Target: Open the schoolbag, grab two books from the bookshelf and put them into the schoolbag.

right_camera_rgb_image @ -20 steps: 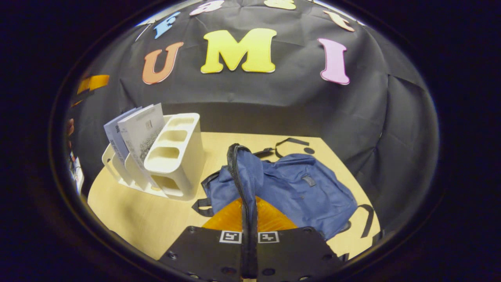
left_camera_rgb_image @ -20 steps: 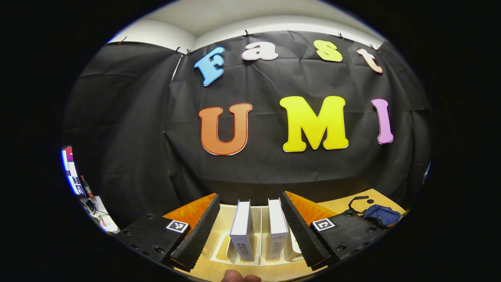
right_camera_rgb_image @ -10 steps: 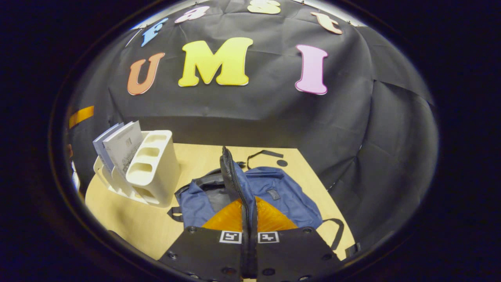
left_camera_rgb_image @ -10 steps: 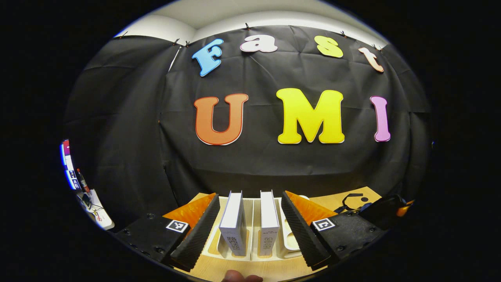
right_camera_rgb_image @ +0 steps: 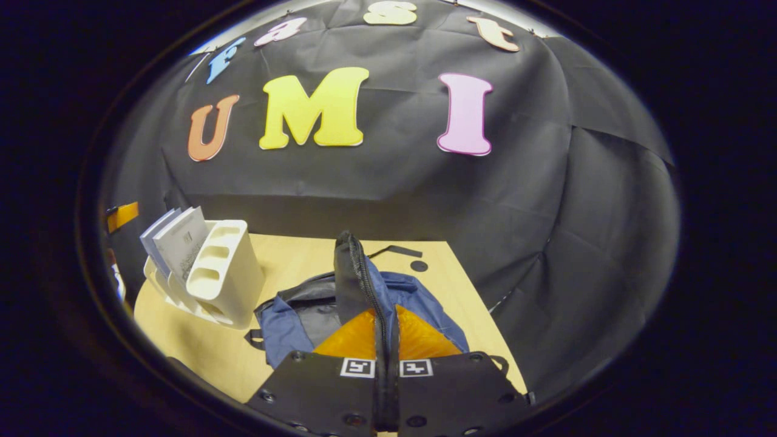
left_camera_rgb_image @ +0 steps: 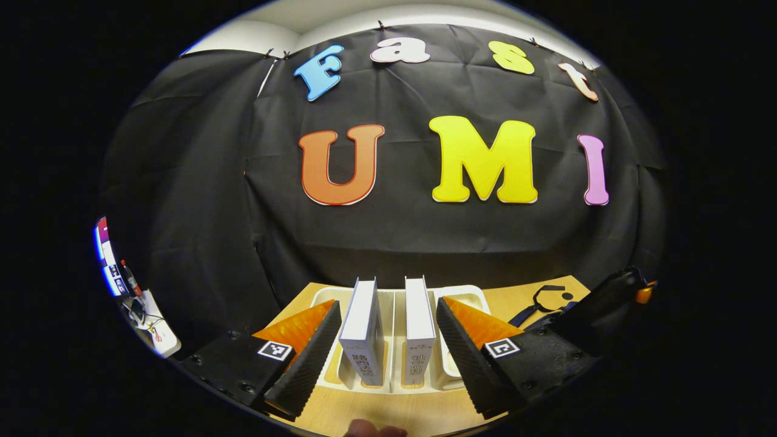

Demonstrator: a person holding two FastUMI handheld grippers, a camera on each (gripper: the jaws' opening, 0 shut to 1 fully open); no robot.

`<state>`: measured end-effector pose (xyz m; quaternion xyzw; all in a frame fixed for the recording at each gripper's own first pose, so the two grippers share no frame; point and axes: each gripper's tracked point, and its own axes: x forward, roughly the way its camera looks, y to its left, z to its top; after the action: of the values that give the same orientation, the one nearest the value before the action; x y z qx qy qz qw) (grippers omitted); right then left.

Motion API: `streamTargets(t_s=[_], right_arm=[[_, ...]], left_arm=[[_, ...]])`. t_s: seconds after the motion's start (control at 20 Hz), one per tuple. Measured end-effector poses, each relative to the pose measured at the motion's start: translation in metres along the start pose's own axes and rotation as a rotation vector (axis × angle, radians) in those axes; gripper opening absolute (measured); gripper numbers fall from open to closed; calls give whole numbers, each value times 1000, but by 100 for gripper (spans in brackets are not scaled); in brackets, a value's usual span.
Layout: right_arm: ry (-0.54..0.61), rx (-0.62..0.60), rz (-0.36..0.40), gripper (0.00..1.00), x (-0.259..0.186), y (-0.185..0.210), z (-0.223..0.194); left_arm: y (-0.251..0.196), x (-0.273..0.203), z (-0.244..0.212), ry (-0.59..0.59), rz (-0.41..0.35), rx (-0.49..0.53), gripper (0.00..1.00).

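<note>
Left gripper (left_camera_rgb_image: pixel 386 340): jaws spread wide, one finger on each outer side of the two books (left_camera_rgb_image: pixel 363 331), not touching either. Both books stand upright, spines toward the camera, in neighbouring slots of the white bookshelf (left_camera_rgb_image: pixel 461 294). Left book sits a bit nearer the left finger; second book (left_camera_rgb_image: pixel 419 331) just beside it, thin divider between them. One slot stands to the right of the books, partly behind the right finger.

Bookshelf is on the one wooden table (left_camera_rgb_image: pixel 388 419). A fingertip of the person's hand (left_camera_rgb_image: pixel 373 430) pokes in at the bottom edge. At far right, the other gripper's dark body (left_camera_rgb_image: pixel 601 303) sits above a black strap (left_camera_rgb_image: pixel 543 297) lying on the table.

Right gripper (right_camera_rgb_image: pixel 386 340): fingers pinched together on the zipper edge of the blue schoolbag (right_camera_rgb_image: pixel 291 315), holding that edge up as a vertical ridge. Bag's mouth is open to the left of the ridge, dark lining visible. Rest of the bag lies flat on the table, one strap (right_camera_rgb_image: pixel 394 249) trailing behind it.

In the right gripper view the bookshelf (right_camera_rgb_image: pixel 224 273) stands left of the bag, near but apart, both books (right_camera_rgb_image: pixel 179 240) leaning in its far slots, three near slots unfilled.
</note>
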<state>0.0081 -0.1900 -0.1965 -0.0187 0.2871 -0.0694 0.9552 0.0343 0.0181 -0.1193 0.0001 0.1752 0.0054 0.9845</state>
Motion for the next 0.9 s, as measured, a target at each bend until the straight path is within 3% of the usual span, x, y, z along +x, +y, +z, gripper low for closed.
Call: streamTargets(t_s=[0.15,0.45,0.65,0.9], right_arm=[[6,-4,4,0,1,-17,1],[12,-9,23,0,3,-38,7],[14,-19,44,0,5,-42,9],[18,3,40,0,6,-53,5]], left_arm=[[-1,0,-9,97,-14,24,99],[-22,26,16,177,-95,28,98],[-32,55,16,333,-146,10,99],[-45,69,-1,488,-186,79,98]])
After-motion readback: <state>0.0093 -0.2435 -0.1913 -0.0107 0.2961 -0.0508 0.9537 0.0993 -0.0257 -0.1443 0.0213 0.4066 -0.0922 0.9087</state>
